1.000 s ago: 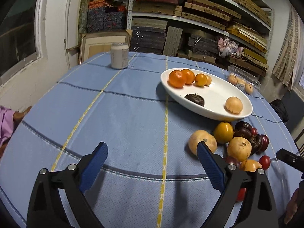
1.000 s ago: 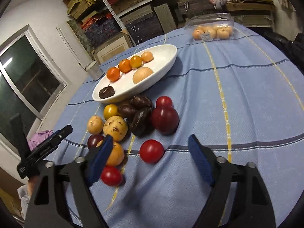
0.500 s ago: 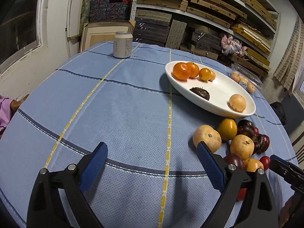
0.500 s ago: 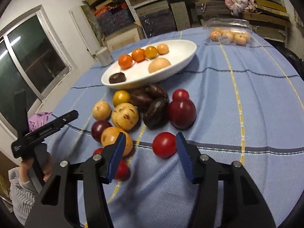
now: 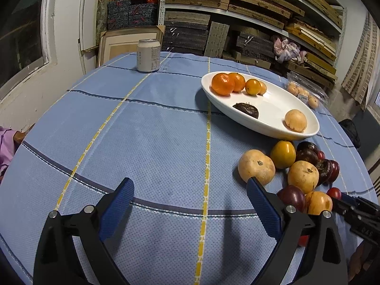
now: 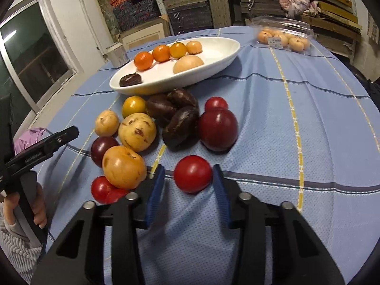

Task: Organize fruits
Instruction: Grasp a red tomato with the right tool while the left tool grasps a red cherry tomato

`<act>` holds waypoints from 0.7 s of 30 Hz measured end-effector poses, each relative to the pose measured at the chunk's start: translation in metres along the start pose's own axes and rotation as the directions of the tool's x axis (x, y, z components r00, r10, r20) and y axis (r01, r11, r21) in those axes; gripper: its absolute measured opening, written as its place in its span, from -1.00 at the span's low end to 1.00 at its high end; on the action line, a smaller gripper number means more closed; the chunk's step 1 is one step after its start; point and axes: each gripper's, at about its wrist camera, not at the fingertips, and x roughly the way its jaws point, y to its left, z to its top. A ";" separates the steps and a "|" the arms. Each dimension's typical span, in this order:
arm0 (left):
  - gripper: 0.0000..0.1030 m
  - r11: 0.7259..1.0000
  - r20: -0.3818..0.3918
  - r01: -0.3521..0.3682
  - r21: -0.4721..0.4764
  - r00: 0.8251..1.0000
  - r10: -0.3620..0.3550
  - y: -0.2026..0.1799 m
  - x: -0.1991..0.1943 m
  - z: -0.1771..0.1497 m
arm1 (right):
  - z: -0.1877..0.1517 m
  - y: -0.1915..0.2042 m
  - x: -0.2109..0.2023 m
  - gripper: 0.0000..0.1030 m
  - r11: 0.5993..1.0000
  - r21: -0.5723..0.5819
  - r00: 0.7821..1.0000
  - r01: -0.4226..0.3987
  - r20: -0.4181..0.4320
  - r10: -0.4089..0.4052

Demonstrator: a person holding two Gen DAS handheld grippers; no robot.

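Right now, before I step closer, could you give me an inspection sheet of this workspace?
Surface: round table under a blue striped cloth.
Job's things: white dish holding oranges and other fruit; loose fruit pile beside it.
Clutter: drink can; plastic fruit box.
Grippers: left gripper open, empty; right gripper jaws have just been closing, red tomato between them.
Cables: nothing seen.
Surroundings: stacked shelves, window.

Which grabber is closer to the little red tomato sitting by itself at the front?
Right. The right gripper has its blue pads on either side of the red tomato, closing around it. The left gripper hangs open over bare tablecloth, off beside the fruit pile.
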 end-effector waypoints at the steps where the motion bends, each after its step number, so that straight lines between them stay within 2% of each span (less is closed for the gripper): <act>1: 0.87 1.000 0.002 0.000 0.012 1.000 0.000 -0.002 -0.001 -0.001 | 0.001 -0.003 0.000 -0.39 1.000 0.014 1.000 -0.007 0.001 0.007; 6: 0.87 0.986 0.042 0.049 0.162 0.998 -0.056 -0.034 -0.015 -0.012 | 0.002 -0.006 -0.008 -0.40 0.999 0.037 0.999 -0.031 0.039 0.029; 8: 0.87 0.971 0.056 0.072 0.227 0.995 -0.087 -0.046 -0.020 -0.017 | 0.003 -0.012 -0.009 -0.40 0.996 0.070 0.998 -0.058 0.037 0.055; 12: 0.87 0.923 0.084 0.100 0.372 0.986 -0.141 -0.074 -0.029 -0.030 | 0.006 -0.024 -0.009 -0.40 0.986 0.135 0.995 -0.095 0.031 0.092; 14: 0.87 0.910 0.080 0.101 0.403 0.986 -0.145 -0.080 -0.027 -0.034 | 0.006 -0.026 -0.009 -0.40 0.983 0.147 0.994 -0.106 0.029 0.103; 19: 0.87 0.897 0.045 0.115 0.427 0.988 -0.148 -0.086 -0.019 -0.035 | 0.006 -0.024 -0.009 -0.40 0.984 0.146 0.994 -0.106 0.026 0.104; 21: 0.87 0.881 0.023 0.122 0.456 0.989 -0.149 -0.093 -0.015 -0.037 | 0.006 -0.025 -0.009 -0.40 0.983 0.152 0.994 -0.107 0.025 0.105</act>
